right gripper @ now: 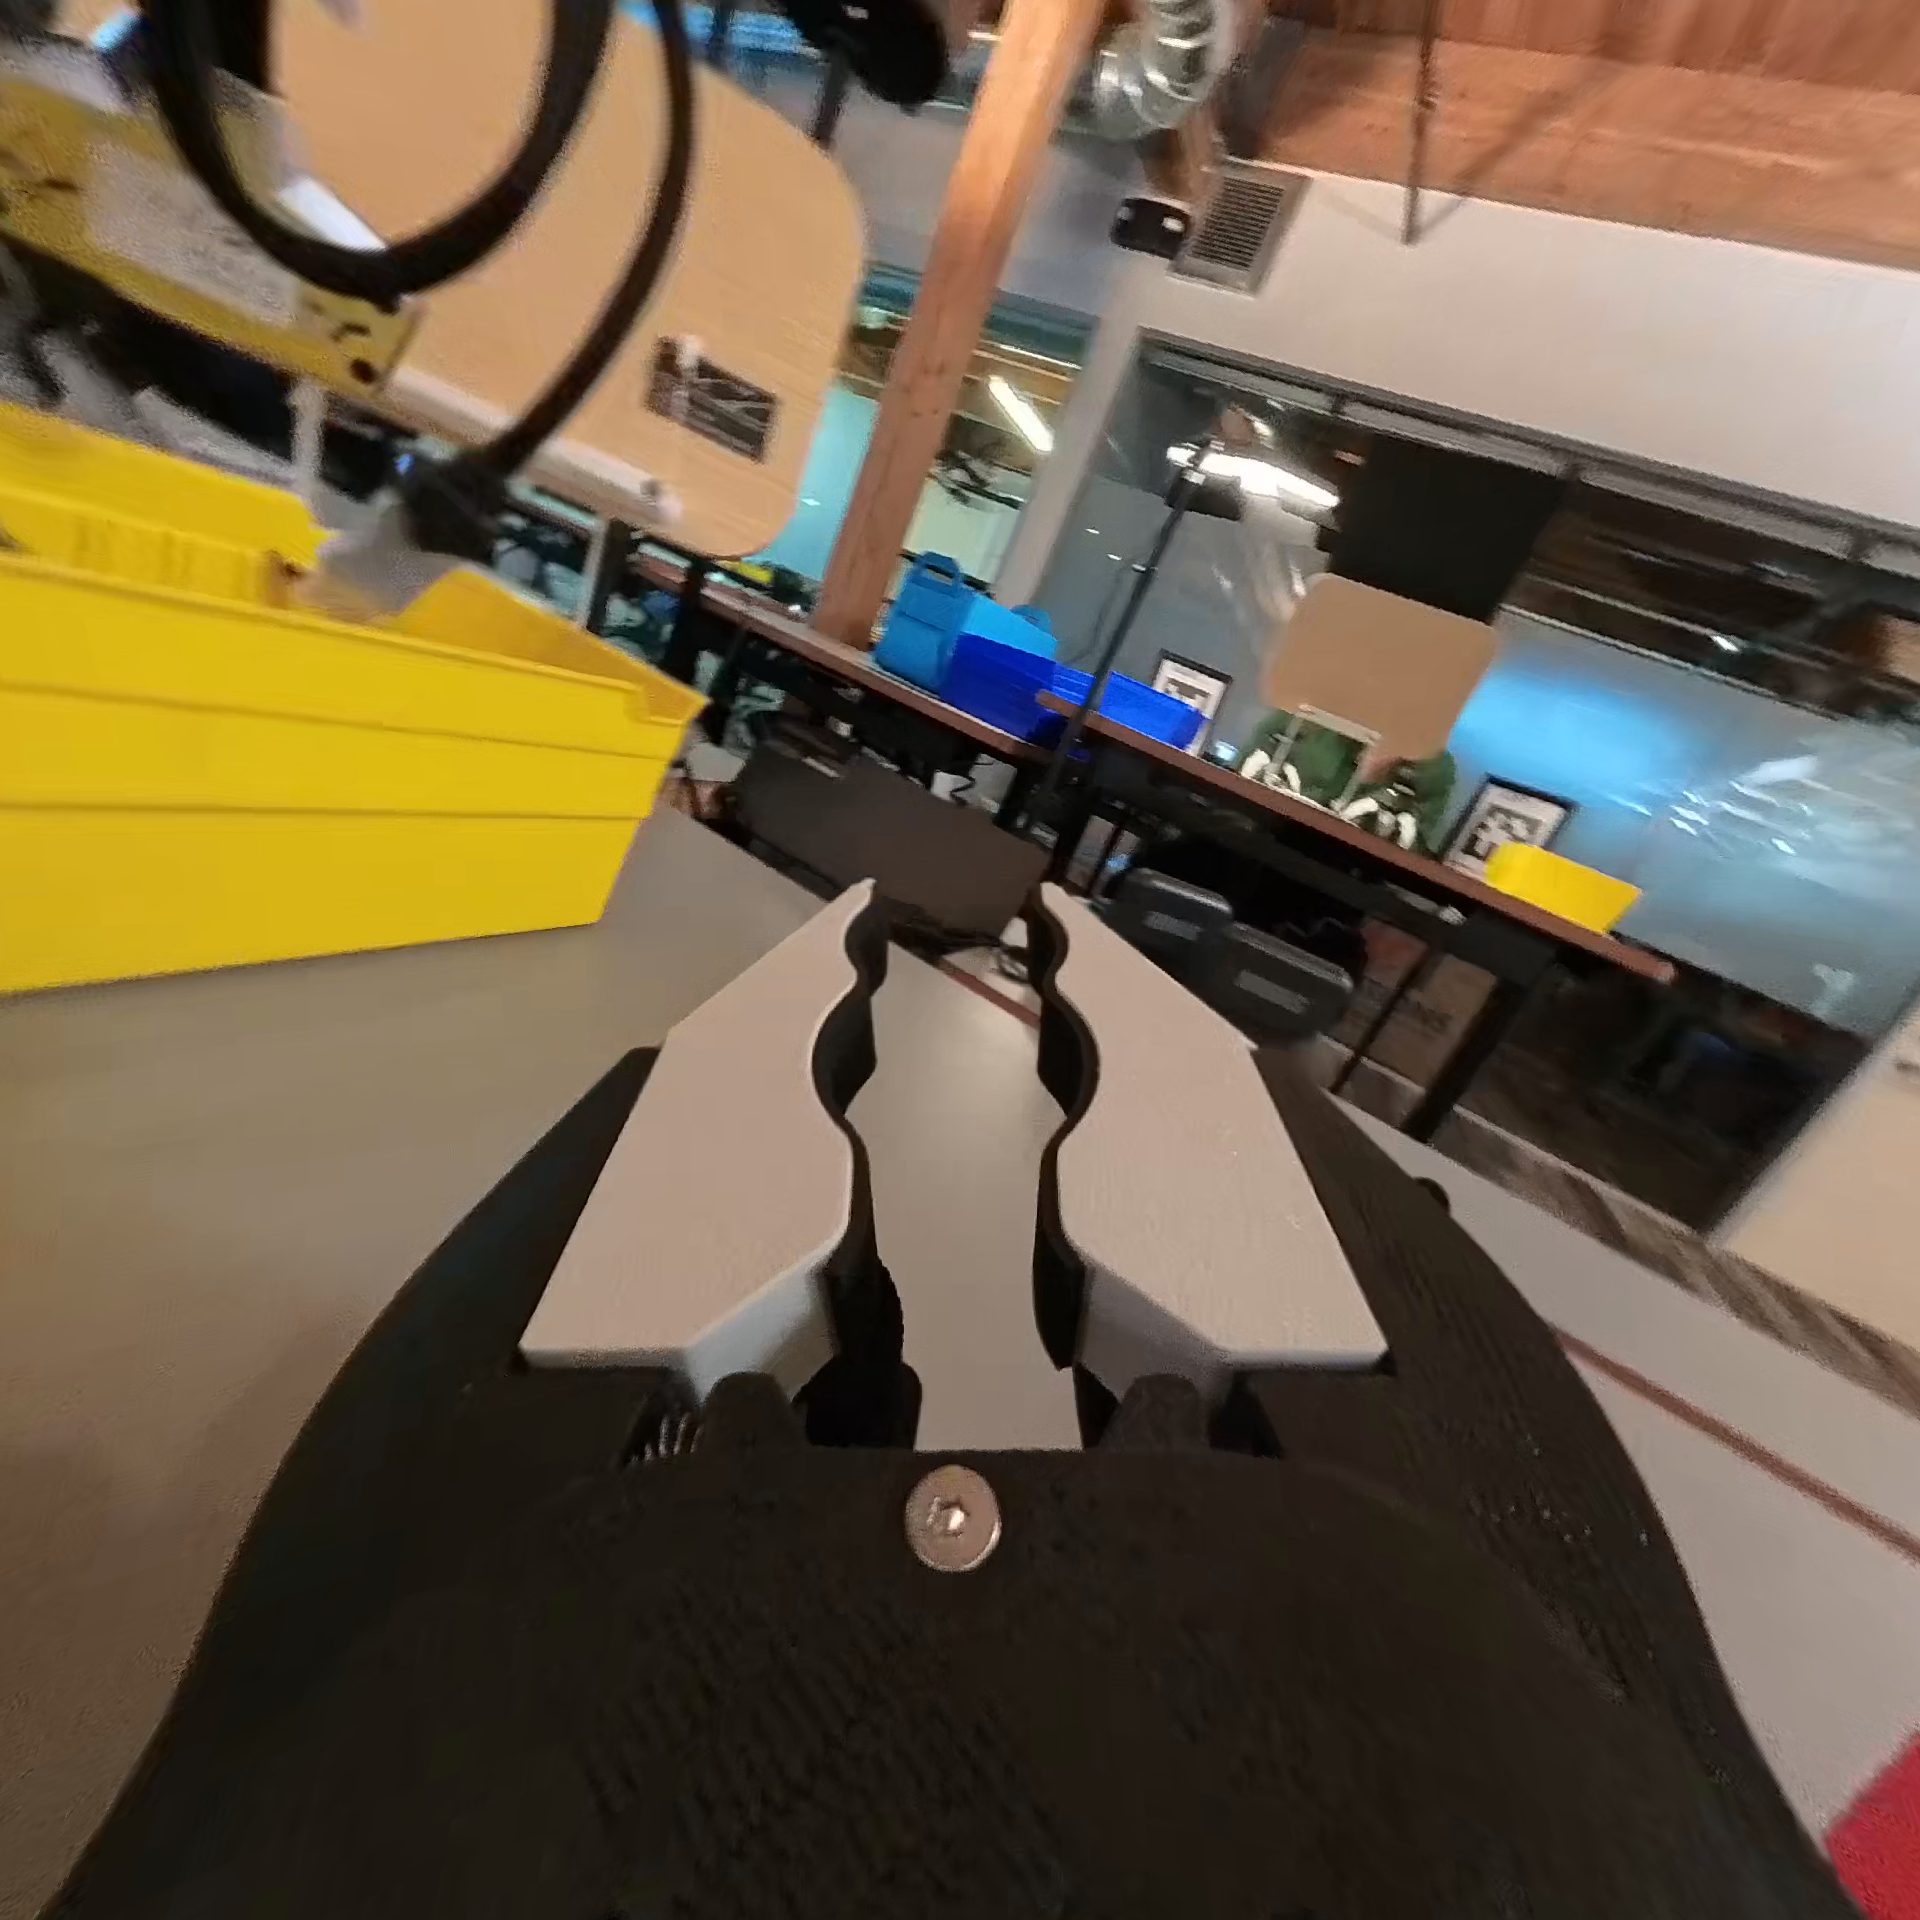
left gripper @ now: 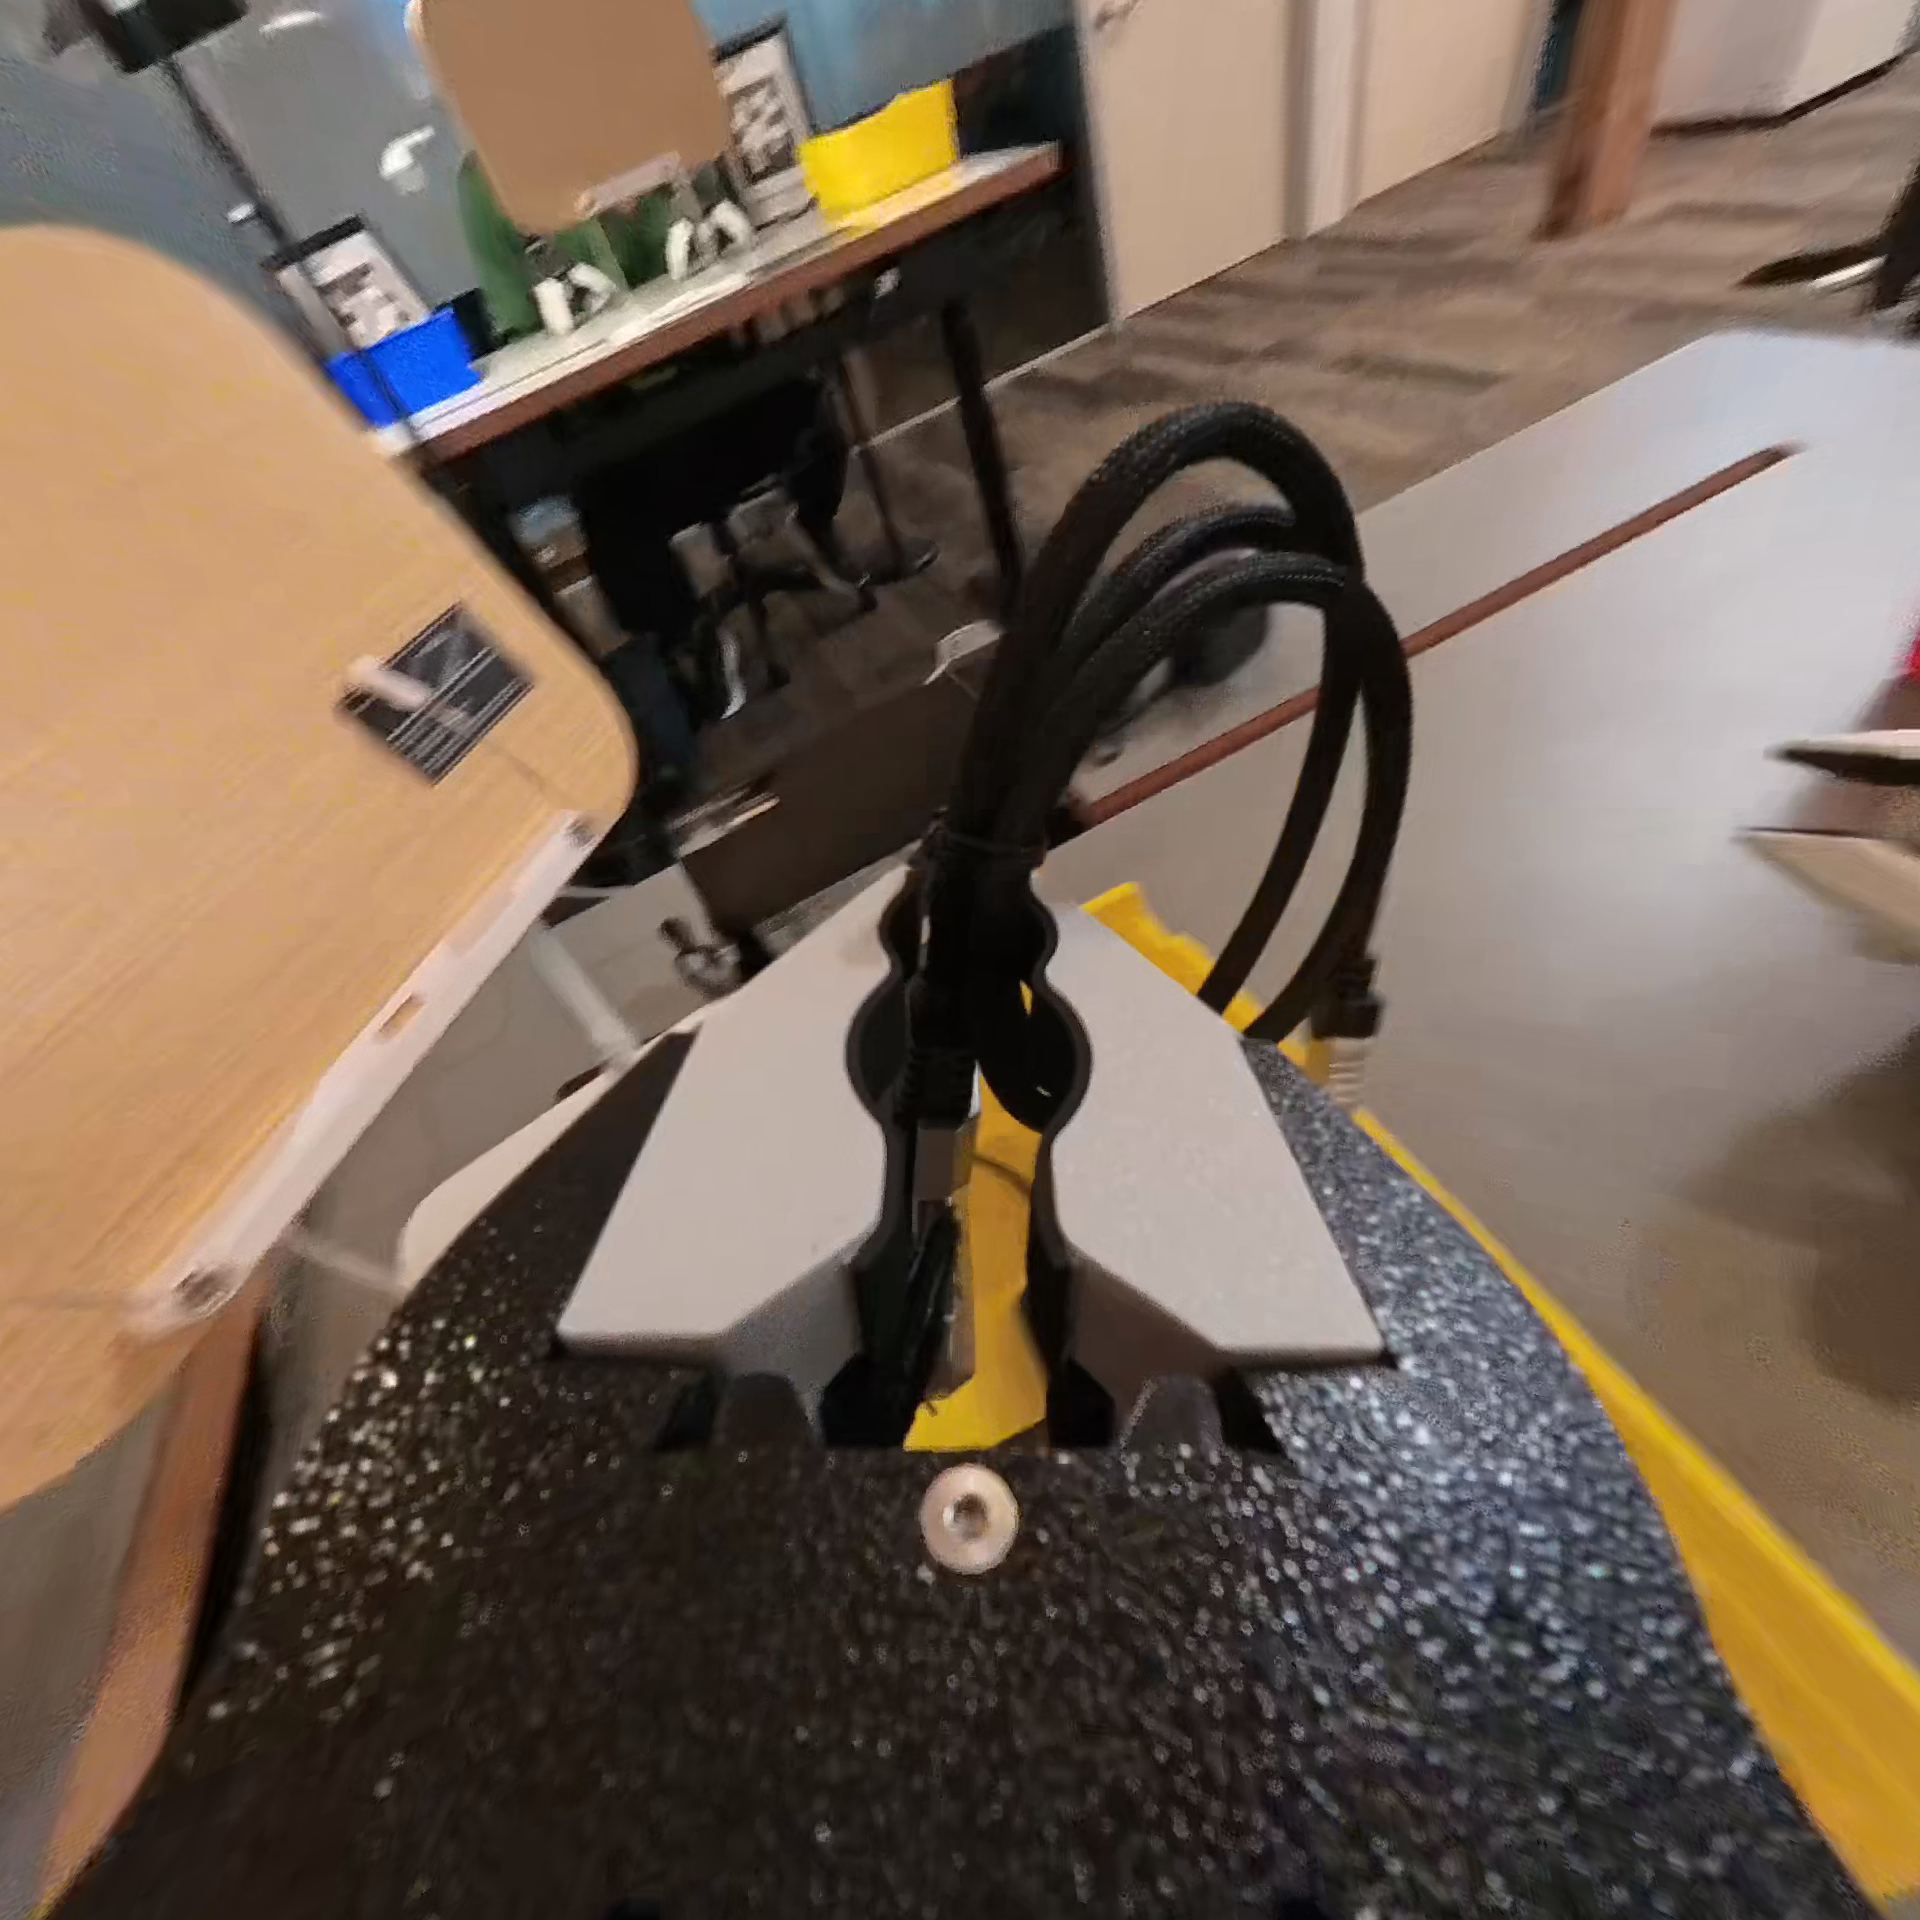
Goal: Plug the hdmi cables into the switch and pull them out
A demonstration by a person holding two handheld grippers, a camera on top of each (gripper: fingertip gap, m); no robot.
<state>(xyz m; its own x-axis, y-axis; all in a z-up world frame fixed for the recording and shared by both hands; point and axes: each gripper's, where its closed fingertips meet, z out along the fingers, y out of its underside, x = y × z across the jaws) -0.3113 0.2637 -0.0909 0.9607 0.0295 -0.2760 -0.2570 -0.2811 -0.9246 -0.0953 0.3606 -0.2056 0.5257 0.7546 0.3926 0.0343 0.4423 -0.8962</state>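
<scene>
My left gripper is shut on a bundled black braided hdmi cable, tied with a thin wrap. Its loops stand up beyond the fingertips. One connector hangs at the right. The gripper holds the bundle above a yellow bin. In the right wrist view the cable loops hang at the top left, with a connector over the yellow bin. My right gripper is open and empty, low over the grey table, to the right of the bin. No switch shows in either view.
The grey table has a dark seam across it. A red object lies at the near right corner. Farther tables hold blue bins and a yellow bin. A person in green sits there. A wooden post stands behind. My hands' fingertips stand some 25 cm from each other.
</scene>
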